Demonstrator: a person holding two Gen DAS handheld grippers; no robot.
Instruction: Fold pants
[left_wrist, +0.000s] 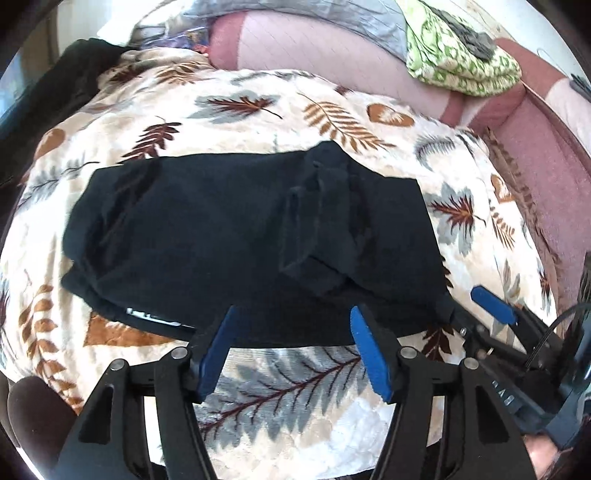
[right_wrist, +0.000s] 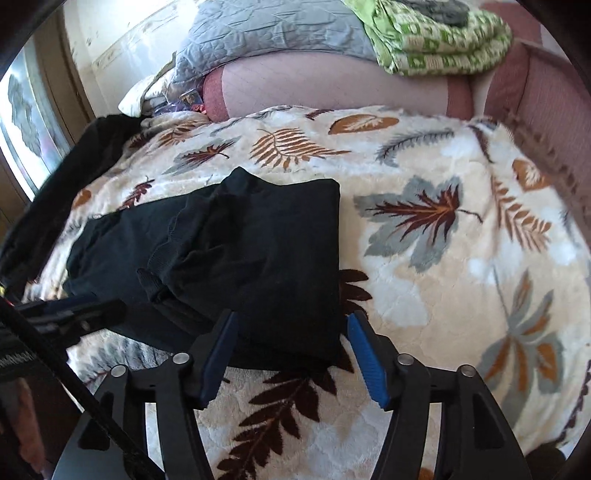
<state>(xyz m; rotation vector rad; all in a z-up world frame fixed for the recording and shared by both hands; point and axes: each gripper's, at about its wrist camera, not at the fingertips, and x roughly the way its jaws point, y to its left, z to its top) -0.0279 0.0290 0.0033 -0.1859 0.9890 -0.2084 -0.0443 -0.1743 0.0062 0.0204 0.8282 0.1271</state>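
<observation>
Left gripper (left_wrist: 291, 343): fingers spread wide, nothing between them. Blue pads (left_wrist: 214, 350) sit at the near hem of the pants (left_wrist: 221, 229), tips just at the cloth edge; can't tell if they touch it.

Pants: black, folded into a wide rectangle on the leaf-print blanket (left_wrist: 288, 398), dead centre in the left view. Loose bunched flap on top, toward 2 o'clock of the bundle. Small white label (left_wrist: 155, 317) at the 7 o'clock edge. Second black garment (left_wrist: 74, 77) lies at 10 o'clock, well apart from the pants. Pink cushion (left_wrist: 332, 55) runs along 12 o'clock, grey quilt (left_wrist: 317, 14) above it, green patterned cloth (left_wrist: 461, 62) at 1 o'clock on top of the cushion. Right gripper (left_wrist: 476, 306) shows at 4 o'clock in the left view, one blue pad sticking out, at the pants' near right corner.

Right gripper (right_wrist: 291, 343): fingers also wide open, holding nothing. Pads (right_wrist: 365, 358) straddle the near right corner of the pants (right_wrist: 258, 251); left pad over the cloth, right pad over the blanket (right_wrist: 443, 295). Contact unclear.

In the right view the pants sit from 9 o'clock to centre, right edge straight and squared, flap layered on top. Left gripper (right_wrist: 74, 306) is blurred at 8 o'clock by the pants' near edge. Cushion (right_wrist: 332, 85) at 12 o'clock, quilt (right_wrist: 266, 33) at 11, green cloth (right_wrist: 436, 37) at 1. Window (right_wrist: 26, 122) at 10 o'clock.
</observation>
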